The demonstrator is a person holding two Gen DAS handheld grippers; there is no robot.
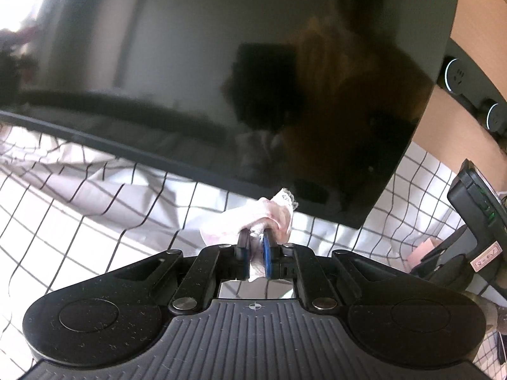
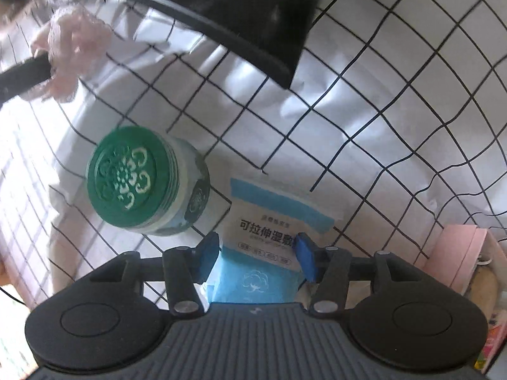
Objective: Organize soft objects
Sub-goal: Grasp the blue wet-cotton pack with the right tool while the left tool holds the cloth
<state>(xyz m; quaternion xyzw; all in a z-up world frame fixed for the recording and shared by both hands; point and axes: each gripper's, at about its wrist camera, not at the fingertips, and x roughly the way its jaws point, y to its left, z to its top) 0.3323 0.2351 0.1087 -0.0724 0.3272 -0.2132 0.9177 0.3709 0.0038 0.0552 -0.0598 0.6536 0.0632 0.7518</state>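
Observation:
A crumpled pink cloth [image 1: 253, 215] with a lace edge sticks out of my left gripper [image 1: 256, 234], which is shut on it just in front of a dark monitor's lower edge. The right wrist view shows the same pink cloth [image 2: 73, 50] at the upper left, on a black finger [image 2: 25, 69]. My right gripper [image 2: 257, 247] points down at the table. A blue and white packet of cotton pads [image 2: 266, 221] lies flat between its blue pads, which stand at the packet's sides without squeezing it.
A checked white tablecloth [image 2: 396, 126] covers the table, wrinkled near the monitor [image 1: 221, 79]. A jar with a green lid [image 2: 133, 174] lies just left of the packet. A pink box [image 2: 456, 253] sits at the right edge. A black device [image 1: 475, 209] and wall sockets [image 1: 456, 72] are on the right.

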